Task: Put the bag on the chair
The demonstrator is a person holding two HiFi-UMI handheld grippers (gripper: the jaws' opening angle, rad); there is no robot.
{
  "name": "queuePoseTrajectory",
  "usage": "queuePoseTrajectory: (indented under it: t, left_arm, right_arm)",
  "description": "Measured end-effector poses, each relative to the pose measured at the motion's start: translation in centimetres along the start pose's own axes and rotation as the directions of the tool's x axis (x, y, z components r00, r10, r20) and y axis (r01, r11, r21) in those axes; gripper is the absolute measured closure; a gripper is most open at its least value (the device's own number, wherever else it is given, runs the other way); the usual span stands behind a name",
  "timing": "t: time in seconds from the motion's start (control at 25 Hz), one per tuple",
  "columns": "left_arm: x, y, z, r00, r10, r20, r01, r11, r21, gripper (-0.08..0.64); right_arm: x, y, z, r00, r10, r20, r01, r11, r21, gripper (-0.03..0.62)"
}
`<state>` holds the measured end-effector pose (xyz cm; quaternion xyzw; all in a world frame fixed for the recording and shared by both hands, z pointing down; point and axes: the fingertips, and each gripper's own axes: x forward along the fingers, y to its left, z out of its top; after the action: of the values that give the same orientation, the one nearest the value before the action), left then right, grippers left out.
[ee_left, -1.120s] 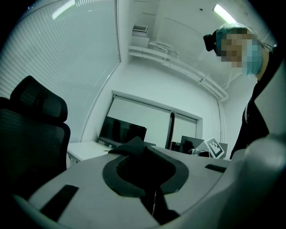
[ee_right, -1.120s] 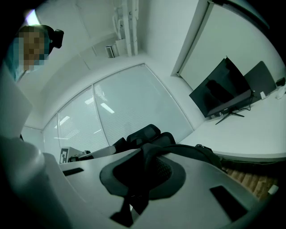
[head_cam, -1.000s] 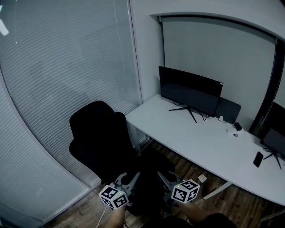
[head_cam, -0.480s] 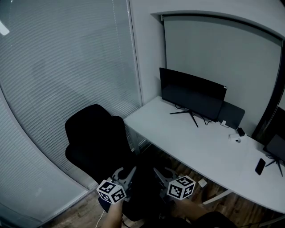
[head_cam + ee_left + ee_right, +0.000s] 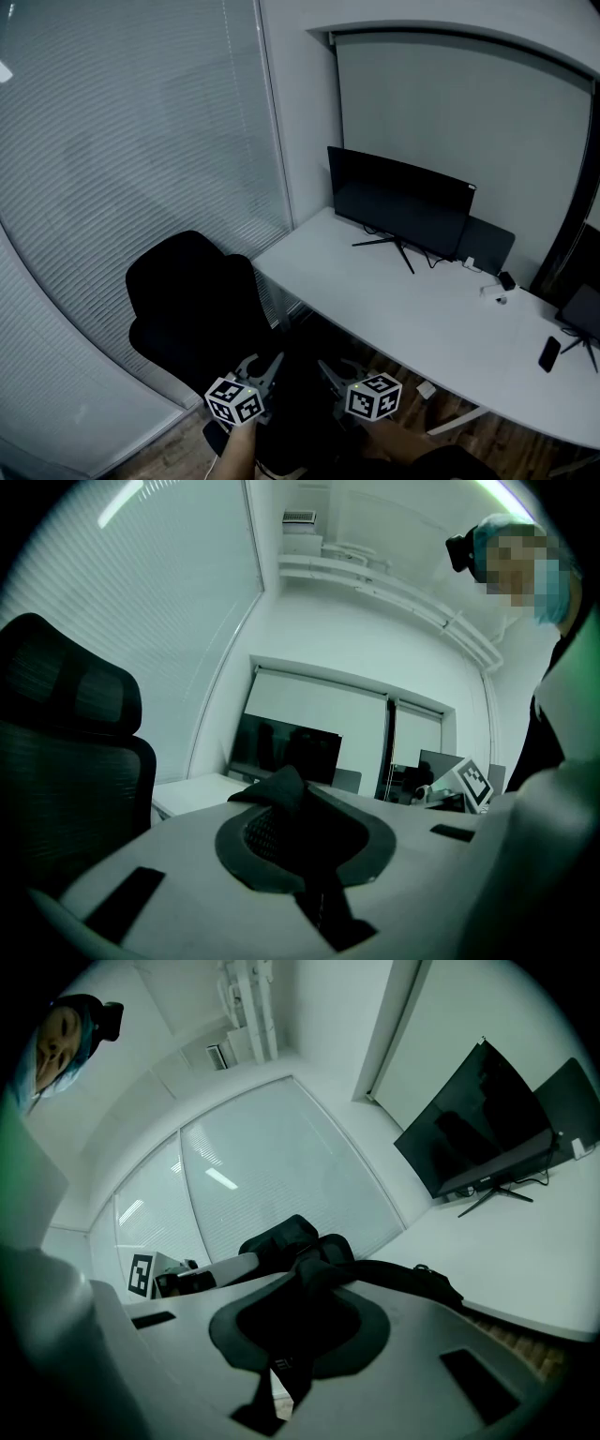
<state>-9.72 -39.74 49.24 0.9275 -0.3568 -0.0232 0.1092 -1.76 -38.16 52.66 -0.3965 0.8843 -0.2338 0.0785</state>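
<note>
while the slatted blinds (image 5: 141, 169) fill the wall on my left, the white table (image 5: 403, 309) runs along the right. the black chair (image 5: 192, 300) stands at the table's near end, and a dark monitor (image 5: 398, 202) stands on the table. the black bag (image 5: 298, 398) sits low in front of me, just beside the chair, between my grippers. my left gripper (image 5: 265, 364) has its fingers pinched on a fold of bag fabric, and my right gripper (image 5: 330, 368) has its fingers clamped on a strap. a dark phone (image 5: 549, 353) lies far right on the table.
</note>
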Motion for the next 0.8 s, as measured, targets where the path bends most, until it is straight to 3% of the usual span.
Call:
queuePoseTrajectory:
  t: [0.8]
  left_arm:
    - [4.9, 2.7, -4.4, 0.996, 0.042, -0.081, -0.045, 0.998, -0.044, 0.515]
  right_arm:
    - [1.5, -6.3, -2.7, 0.997, -0.015, -0.075, 0.016, 1.0, 0.007, 0.535]
